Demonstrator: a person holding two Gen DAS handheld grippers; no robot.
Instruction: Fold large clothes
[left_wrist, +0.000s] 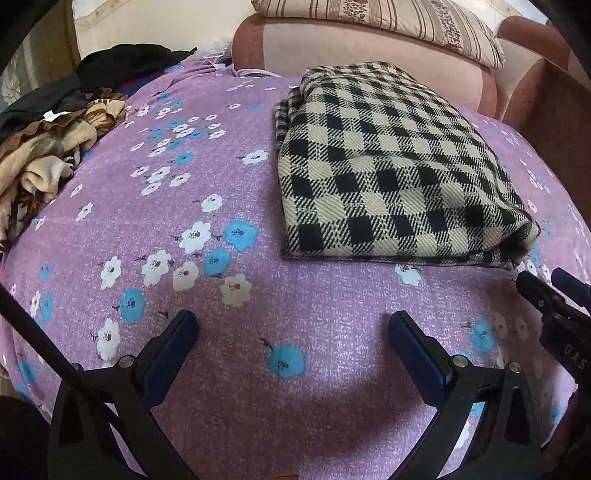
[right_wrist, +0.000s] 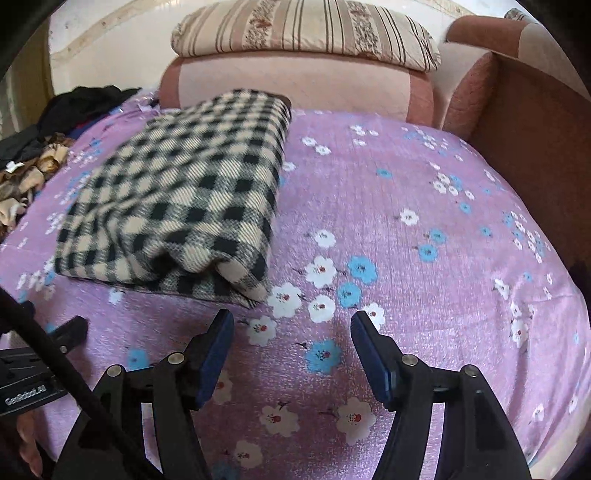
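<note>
Both claws spread wide, left claw (left_wrist: 291, 328), right claw (right_wrist: 291, 328), near folded checked garment (left_wrist: 388, 166).

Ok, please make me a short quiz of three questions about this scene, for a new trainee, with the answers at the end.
1. True or false: the left gripper holds the checked garment.
2. Where does the unfolded pile of clothes lie as the left wrist camera sees it? A) on the left edge of the purple flowered sheet B) on the striped pillow C) between the right gripper's fingers
3. Fill in: the checked garment lies ______ on the sheet.

Key: 1 false, both grippers are open and empty. 2 A. 3 folded.
</note>
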